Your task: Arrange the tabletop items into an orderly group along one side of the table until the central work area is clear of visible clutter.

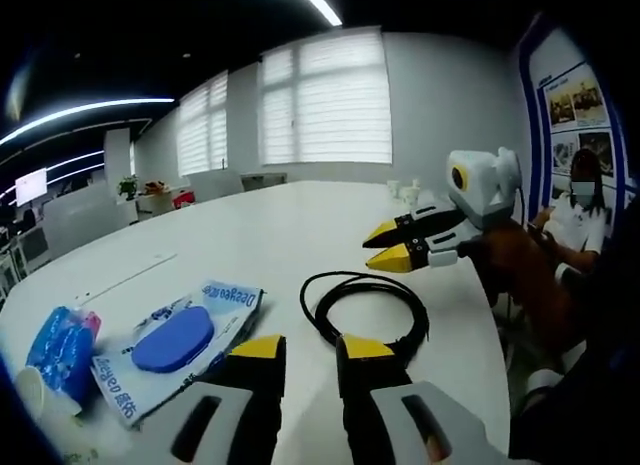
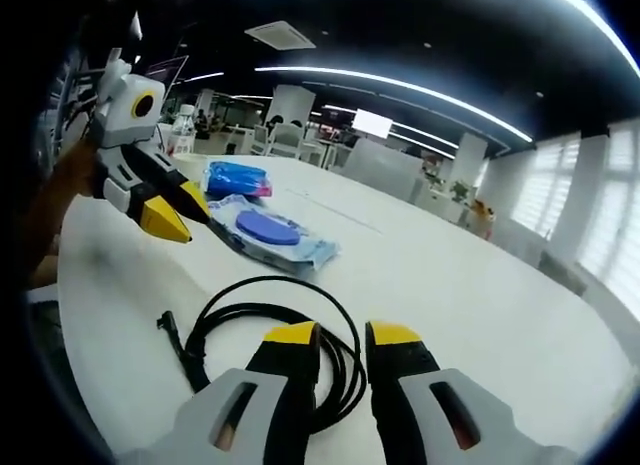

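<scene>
Cable coil point(image 1: 365, 307) lies on surface point(image 1: 280, 225) at our 12 o'clock, limp and light (loops may spring). We'd pinch its bundled edge. Left gripper point(image 1: 311, 347) and right gripper point(image 2: 343, 335) slightly parted, empty.

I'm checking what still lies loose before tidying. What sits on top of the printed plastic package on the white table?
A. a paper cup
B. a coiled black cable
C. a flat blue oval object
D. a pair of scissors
C: a flat blue oval object rests on the printed package, while the black cable lies apart on the table.
</scene>
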A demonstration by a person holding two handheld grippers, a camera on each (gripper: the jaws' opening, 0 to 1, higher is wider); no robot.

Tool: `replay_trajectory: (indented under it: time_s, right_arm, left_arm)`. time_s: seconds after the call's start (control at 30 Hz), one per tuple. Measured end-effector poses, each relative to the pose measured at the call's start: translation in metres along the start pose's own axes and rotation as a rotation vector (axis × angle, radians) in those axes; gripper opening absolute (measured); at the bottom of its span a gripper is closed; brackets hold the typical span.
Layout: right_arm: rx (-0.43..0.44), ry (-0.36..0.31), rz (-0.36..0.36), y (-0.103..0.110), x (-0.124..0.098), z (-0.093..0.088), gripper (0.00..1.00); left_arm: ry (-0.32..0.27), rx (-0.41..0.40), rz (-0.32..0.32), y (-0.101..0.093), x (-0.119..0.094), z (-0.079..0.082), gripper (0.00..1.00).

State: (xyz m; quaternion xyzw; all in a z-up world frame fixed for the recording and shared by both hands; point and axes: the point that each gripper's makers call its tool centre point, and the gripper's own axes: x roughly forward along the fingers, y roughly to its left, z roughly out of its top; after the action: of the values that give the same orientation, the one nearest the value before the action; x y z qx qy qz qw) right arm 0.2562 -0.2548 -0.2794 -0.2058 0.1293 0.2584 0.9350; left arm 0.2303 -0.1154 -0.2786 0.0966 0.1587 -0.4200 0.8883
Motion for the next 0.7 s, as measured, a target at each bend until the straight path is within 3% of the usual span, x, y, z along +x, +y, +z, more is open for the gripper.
replay_trajectory:
  time_s: [0.7]
  right_arm:
    - [-0.033, -0.056, 0.118, 0.021, 0.027, 0.044, 0.21]
  left_arm:
    - [-0.053, -0.096, 0.114, 0.035, -0.024, 0.011, 0.26]
